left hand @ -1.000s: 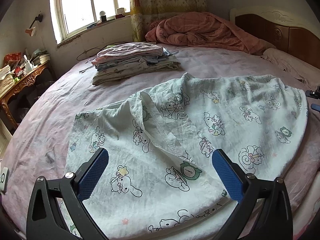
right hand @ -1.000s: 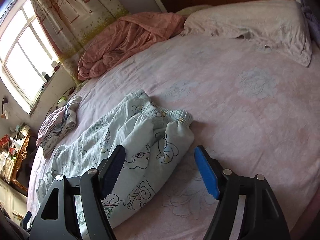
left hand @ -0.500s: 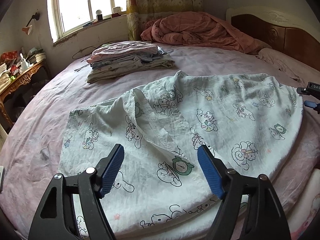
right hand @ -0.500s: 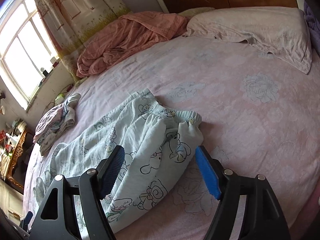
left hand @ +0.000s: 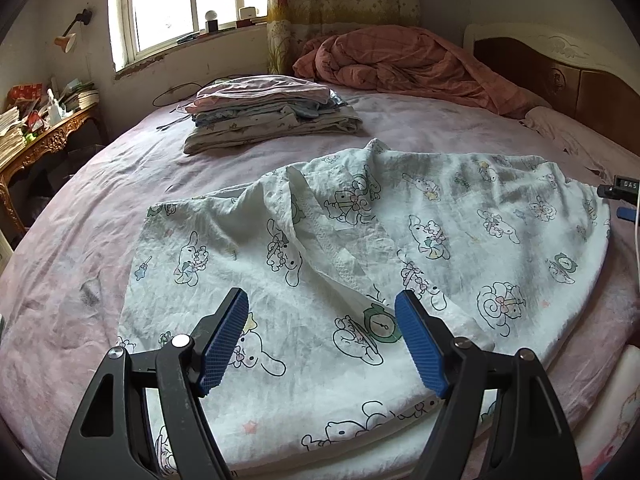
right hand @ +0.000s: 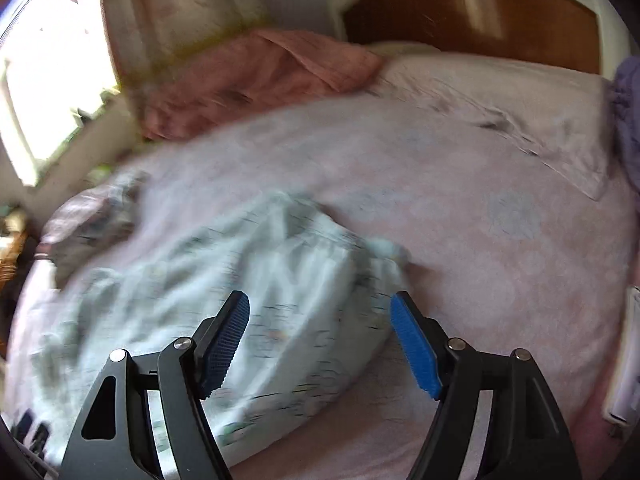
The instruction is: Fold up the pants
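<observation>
The jaws of the left gripper stand apart with nothing held, above the near edge of the cartoon-print pants, which lie spread on the pink bed. Behind the pants, from left to right, are a cluttered counter, a stack of folded clothes and a crumpled quilt. The jaws of the right gripper are also apart and empty over the blurred waist end of the pants.

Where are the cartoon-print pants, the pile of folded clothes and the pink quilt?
cartoon-print pants (left hand: 440, 240): left wrist view, on the flat printed cloth.
pile of folded clothes (left hand: 268, 116): left wrist view, on its side.
pink quilt (left hand: 400, 60): left wrist view, on its crumpled middle.
</observation>
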Motion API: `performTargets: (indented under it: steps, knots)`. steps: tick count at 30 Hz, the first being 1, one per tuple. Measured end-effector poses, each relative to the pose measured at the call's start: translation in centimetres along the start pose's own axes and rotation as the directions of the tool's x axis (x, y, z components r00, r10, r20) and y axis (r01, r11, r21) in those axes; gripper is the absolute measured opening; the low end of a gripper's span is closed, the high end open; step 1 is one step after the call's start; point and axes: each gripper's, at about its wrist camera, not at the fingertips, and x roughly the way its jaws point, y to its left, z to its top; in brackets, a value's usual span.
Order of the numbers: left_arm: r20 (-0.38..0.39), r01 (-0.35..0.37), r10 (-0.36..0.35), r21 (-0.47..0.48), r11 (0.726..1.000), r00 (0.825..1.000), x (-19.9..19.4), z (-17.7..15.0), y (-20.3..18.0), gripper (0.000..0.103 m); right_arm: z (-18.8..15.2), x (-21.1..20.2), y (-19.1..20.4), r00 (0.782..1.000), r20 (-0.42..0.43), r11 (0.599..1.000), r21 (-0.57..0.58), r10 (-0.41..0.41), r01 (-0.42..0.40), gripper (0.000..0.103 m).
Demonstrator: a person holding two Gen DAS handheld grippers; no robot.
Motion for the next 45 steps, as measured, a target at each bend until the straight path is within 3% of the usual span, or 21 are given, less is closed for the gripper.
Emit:
performTargets:
  steps: [5, 12, 13, 17, 19, 24, 32, 40, 45]
  knots:
    - [-0.003, -0.012, 0.012, -0.01, 1.0, 1.0, 0.0, -0.3, 0.7, 0.075, 0.0, 3.0, -3.1, 0.993, -0.091, 0.985, 0.165, 0.076, -0.06, 0.074]
    - [-0.009, -0.035, 0.035, -0.038, 0.999, 0.999, 0.2, -0.6, 2.4, 0.076, -0.2, 4.0, -5.4, 0.978, -0.006, 0.937, 0.288, 0.207, -0.196, 0.074]
    - [-0.008, -0.036, 0.036, -0.038, 0.999, 0.999, 0.1, -0.7, 2.6, 0.076, 0.0, 4.3, -5.4, 0.975, -0.008, 0.934, 0.289, 0.223, -0.211, 0.068]
    - [0.003, -0.053, 0.053, -0.032, 0.998, 0.999, -0.1, -0.8, 3.2, 0.076, -0.1, 5.2, -4.8, 0.959, -0.023, 0.919, 0.294, 0.282, -0.263, 0.024]
    - [0.004, -0.058, 0.058, -0.034, 0.998, 0.998, -0.3, -0.9, 3.5, 0.076, -0.2, 5.2, -4.6, 0.96, -0.006, 0.914, 0.306, 0.281, -0.266, 0.014]
    - [0.012, -0.06, 0.061, -0.043, 0.997, 0.998, -0.8, -0.7, 4.5, 0.076, 0.1, 2.7, -2.2, 0.962, 0.067, 0.94, 0.204, 0.266, -0.274, 0.008]
    - [0.033, -0.075, 0.078, -0.07, 0.995, 0.996, -1.8, -0.5, 6.9, 0.076, 0.4, -3.3, 5.0, 0.933, 0.109, 0.937, 0.032, 0.343, -0.348, 0.008]
    - [0.048, -0.083, 0.088, -0.094, 0.992, 0.995, -3.3, -1.1, 10.3, 0.077, -2.0, -9.1, 14.9, 0.881, 0.108, 0.88, -0.185, 0.461, -0.438, 0.008]
    - [0.056, -0.086, 0.093, -0.123, 0.989, 0.994, -4.1, -1.5, 12.9, 0.077, -4.3, -12.0, 20.5, 0.841, 0.067, 0.821, -0.273, 0.537, -0.502, 0.008]
